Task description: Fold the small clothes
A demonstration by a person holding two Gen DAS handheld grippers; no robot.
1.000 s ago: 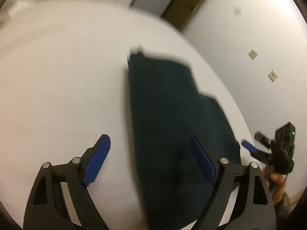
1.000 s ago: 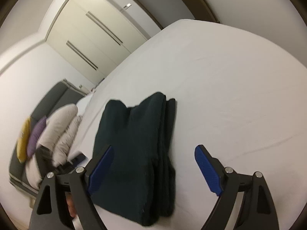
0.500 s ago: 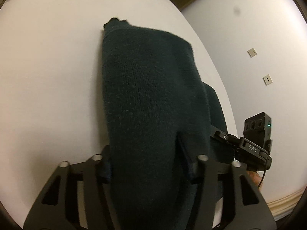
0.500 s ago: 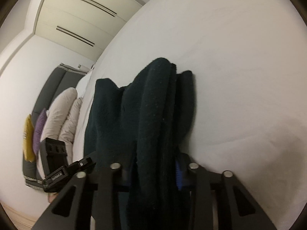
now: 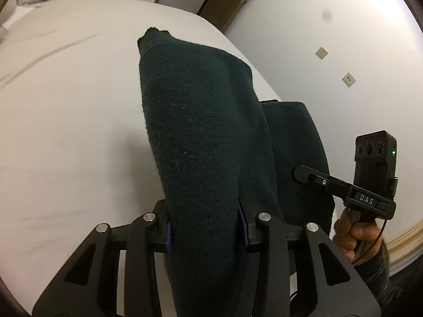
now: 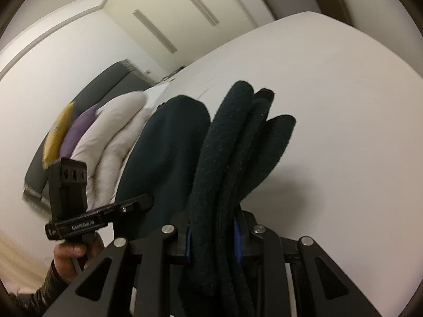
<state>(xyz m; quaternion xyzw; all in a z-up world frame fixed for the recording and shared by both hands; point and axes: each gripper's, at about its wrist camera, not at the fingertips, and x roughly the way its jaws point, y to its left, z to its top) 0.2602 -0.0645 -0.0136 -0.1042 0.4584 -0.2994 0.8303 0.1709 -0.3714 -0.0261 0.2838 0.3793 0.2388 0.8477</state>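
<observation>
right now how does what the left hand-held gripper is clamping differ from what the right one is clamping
The left hand-held gripper pinches one broad, smooth fold of the dark green knit garment; the right hand-held gripper pinches several narrow stacked layers of it, edges showing. The left jaws stand wider; both are closing on the cloth. Behind the left lies a bare wall, behind the right a sofa with cushions. Both hold the same garment above the white bed.

Bed (image 5: 66,132) as reference: sheet left of the dark knit garment (image 5: 201,137) is bare, free to pass. On the garment's right, my other hand-held gripper (image 5: 312,175) is close in, with the wall (image 5: 343,26) just past the bed edge. Pillows (image 6: 111,137) and sofa (image 6: 105,79) block the bed's head side.
</observation>
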